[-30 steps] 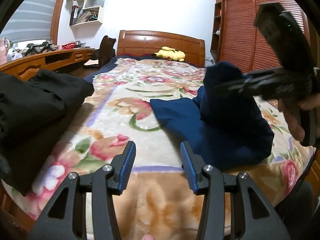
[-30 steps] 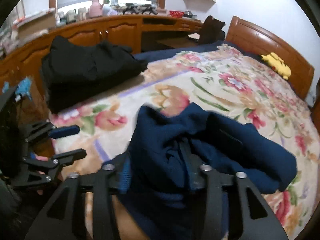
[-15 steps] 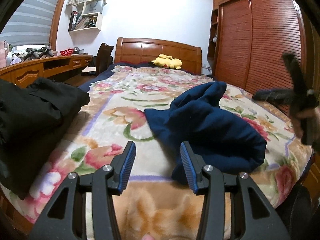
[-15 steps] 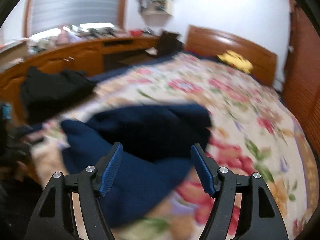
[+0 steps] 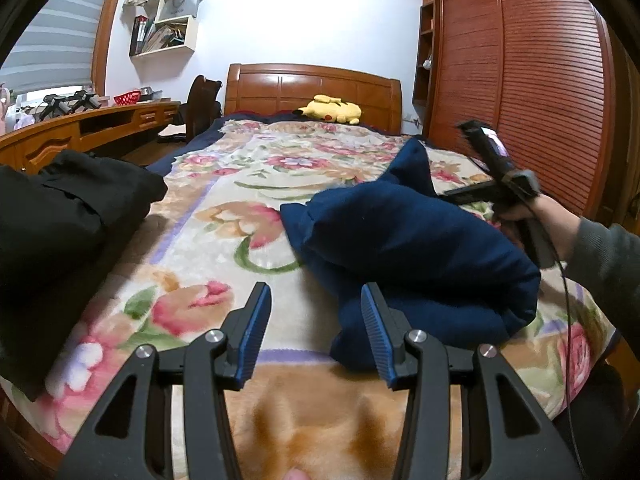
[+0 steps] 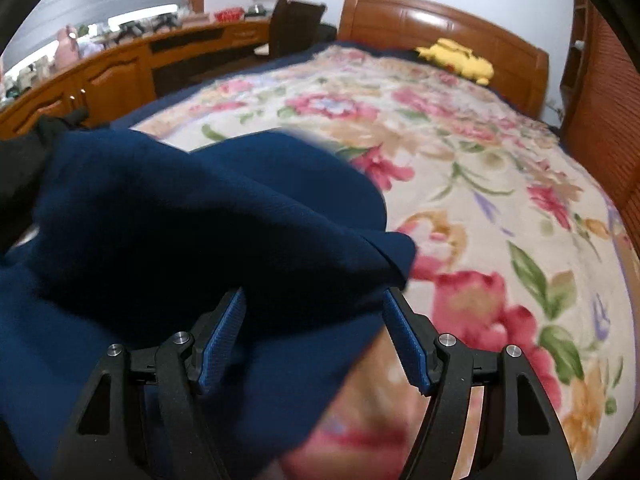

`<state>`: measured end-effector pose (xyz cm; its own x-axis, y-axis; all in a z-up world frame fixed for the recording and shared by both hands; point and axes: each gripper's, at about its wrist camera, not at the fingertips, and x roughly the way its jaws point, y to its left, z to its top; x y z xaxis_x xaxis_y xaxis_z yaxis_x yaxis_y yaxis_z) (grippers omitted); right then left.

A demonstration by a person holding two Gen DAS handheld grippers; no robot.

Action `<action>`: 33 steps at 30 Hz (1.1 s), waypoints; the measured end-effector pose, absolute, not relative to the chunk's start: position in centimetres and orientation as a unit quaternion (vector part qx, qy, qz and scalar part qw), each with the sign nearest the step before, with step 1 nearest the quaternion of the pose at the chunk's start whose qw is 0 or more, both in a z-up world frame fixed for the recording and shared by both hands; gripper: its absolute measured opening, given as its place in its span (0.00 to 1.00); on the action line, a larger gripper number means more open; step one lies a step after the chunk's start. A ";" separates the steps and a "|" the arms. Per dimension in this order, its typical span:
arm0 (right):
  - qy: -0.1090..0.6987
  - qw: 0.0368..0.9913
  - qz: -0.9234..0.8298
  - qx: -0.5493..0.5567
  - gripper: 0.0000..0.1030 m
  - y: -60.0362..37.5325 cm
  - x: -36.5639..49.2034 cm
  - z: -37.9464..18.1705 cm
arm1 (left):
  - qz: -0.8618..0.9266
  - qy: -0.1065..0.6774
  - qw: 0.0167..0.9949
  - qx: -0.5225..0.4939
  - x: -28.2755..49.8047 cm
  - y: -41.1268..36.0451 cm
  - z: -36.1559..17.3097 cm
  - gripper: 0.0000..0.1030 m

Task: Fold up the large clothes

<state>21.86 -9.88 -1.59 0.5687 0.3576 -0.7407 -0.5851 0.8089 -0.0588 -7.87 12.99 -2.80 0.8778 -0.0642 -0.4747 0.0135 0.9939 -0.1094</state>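
Note:
A navy blue garment (image 5: 408, 248) lies bunched in a rough fold on the floral blanket (image 5: 256, 184) near the bed's foot. My left gripper (image 5: 314, 330) is open and empty, low over the blanket just left of the garment's near edge. My right gripper (image 6: 316, 340) is open, its jaws wide apart over the garment (image 6: 180, 248), whose cloth lies between the fingers ungripped. In the left wrist view the right gripper (image 5: 460, 196) shows beyond the garment's right side, held by a hand.
A pile of black clothes (image 5: 52, 224) sits on the bed's left edge. A yellow plush toy (image 5: 330, 110) lies by the wooden headboard. A wooden desk (image 5: 84, 128) runs along the left wall, a slatted wardrobe (image 5: 520, 80) along the right.
My right gripper let go of the navy garment and opened; the garment dropped onto the blanket. The right gripper then moved down beside it. My left gripper stayed open and nearly still.

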 end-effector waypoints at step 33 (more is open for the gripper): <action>0.472 0.823 0.315 -0.003 0.66 -11.5 28.5 -6.6 | -0.075 0.333 0.937 -0.071 -4.2 11.1 -5.8 0.44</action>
<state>28.47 -11.53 -6.56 0.3560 0.5152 -0.7796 -0.5215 0.8018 0.2918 -4.19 11.10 -5.85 0.7670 -0.1876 -0.6136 0.0925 0.9786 -0.1836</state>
